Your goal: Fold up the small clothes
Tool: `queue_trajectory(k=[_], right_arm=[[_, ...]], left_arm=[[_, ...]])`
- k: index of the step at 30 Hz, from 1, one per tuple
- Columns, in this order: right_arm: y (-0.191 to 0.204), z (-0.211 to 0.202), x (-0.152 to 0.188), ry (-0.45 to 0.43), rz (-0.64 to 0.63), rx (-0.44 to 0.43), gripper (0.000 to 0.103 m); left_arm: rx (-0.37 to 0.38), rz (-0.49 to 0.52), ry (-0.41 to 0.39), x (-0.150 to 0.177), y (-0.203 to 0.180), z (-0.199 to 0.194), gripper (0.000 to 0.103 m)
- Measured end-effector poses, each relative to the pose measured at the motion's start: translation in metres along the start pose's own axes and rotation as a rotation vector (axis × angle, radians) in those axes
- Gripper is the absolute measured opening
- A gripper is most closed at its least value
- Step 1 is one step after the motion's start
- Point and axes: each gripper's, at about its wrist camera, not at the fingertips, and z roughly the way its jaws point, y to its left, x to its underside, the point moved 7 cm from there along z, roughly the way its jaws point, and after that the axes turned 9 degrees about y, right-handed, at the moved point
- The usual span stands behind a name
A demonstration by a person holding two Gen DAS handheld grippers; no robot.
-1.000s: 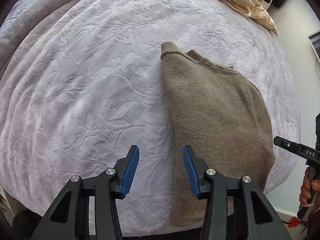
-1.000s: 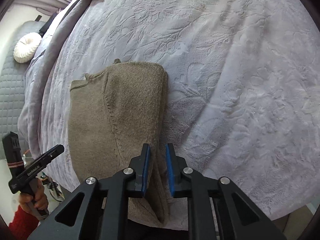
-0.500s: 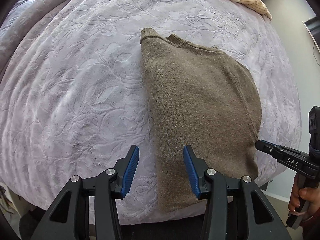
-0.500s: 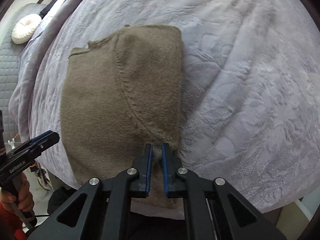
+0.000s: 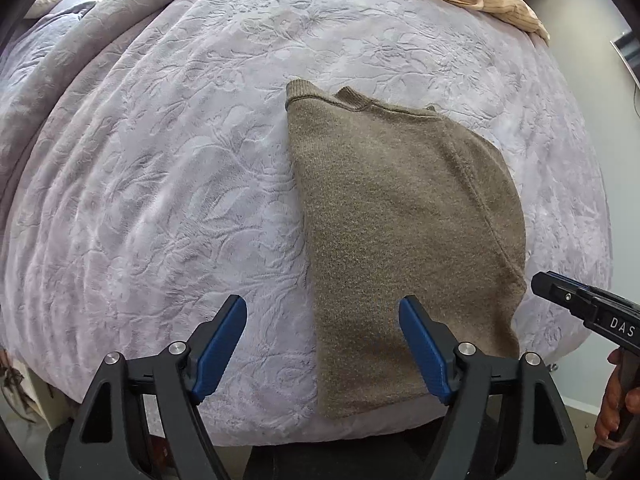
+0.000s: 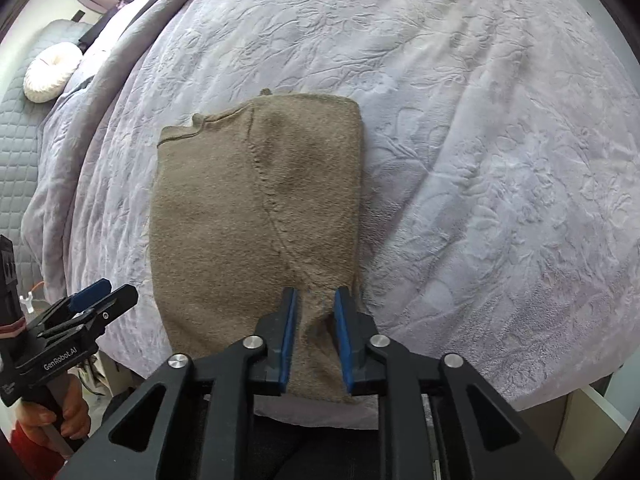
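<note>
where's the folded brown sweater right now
The folded brown sweater lies flat on the lilac bedspread near its front edge, just ahead of both grippers, right of centre in the left wrist view.

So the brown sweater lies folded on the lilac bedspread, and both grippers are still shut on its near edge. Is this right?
Not quite. The brown sweater does lie folded on the lilac bedspread, but neither gripper is shut on it. The right wrist view shows the right gripper with jaws just opened, pads clear of the cloth; the left wrist view shows the left gripper wide open.
</note>
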Motion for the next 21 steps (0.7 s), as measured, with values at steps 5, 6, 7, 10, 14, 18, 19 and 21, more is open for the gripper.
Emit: queue_trajectory(k=[5, 6, 7, 10, 14, 18, 19, 21], right_arm=[[0.017, 0.007, -0.001, 0.007, -0.011, 0.043, 0.069], [0.018, 0.007, 0.000, 0.009, -0.012, 0.053, 0.072], [0.020, 0.009, -0.001, 0.010, -0.013, 0.059, 0.079], [0.021, 0.010, 0.000, 0.014, -0.015, 0.088, 0.082], [0.022, 0.010, 0.001, 0.004, -0.031, 0.130, 0.085], [0.021, 0.008, 0.001, -0.013, -0.037, 0.166, 0.086], [0.021, 0.007, 0.000, -0.015, -0.034, 0.171, 0.086], [0.021, 0.006, 0.000, -0.015, -0.028, 0.179, 0.086]], left_arm=[[-0.017, 0.001, 0.000, -0.001, 0.000, -0.003, 0.102], [-0.021, 0.002, -0.001, -0.001, 0.000, -0.003, 0.102], [-0.026, 0.002, 0.000, -0.001, 0.000, -0.003, 0.102], [-0.041, -0.003, 0.013, -0.001, 0.001, 0.000, 0.102], [-0.054, -0.008, 0.020, 0.000, 0.003, 0.002, 0.102], [-0.071, -0.011, 0.024, 0.001, 0.005, 0.003, 0.102], [-0.075, -0.012, 0.025, 0.000, 0.006, 0.004, 0.102], [-0.074, -0.015, 0.022, -0.001, 0.007, 0.004, 0.102]])
